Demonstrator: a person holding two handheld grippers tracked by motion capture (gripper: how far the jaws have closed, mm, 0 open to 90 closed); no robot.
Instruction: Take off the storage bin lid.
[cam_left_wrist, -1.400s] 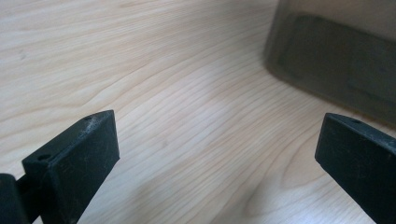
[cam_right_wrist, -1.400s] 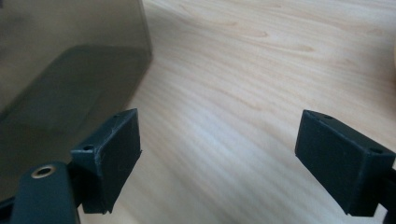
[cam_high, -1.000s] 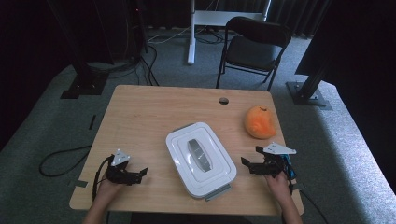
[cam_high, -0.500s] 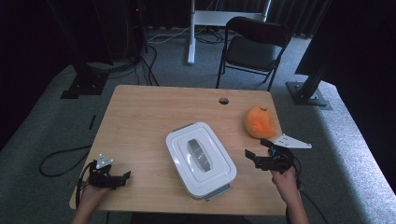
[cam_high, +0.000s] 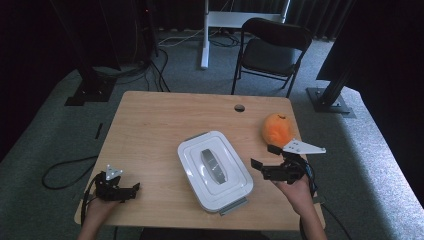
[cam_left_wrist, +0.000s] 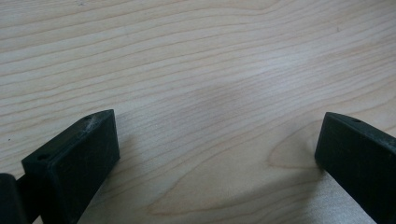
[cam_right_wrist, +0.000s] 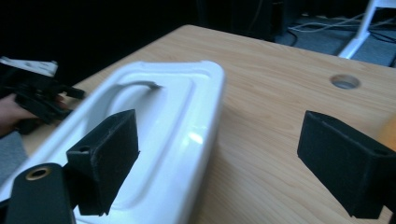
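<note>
Between the right gripper (cam_high: 263, 157) and the left gripper (cam_high: 131, 190) sits the white rectangular plastic lidded container (cam_high: 215, 169), lid on, untouched. The right gripper, jaws spread wide and grasping nothing, hovers just beside the container's long side. The left gripper, likewise released, rests low over the bare light wooden table (cam_high: 160, 125), well apart from the container. No step appears completed. The round orange fruit (cam_high: 277, 127) lies just beyond the right gripper; the table edge runs close behind both grippers.

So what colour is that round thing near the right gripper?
Orange; the round thing shows best in the high view.
</note>
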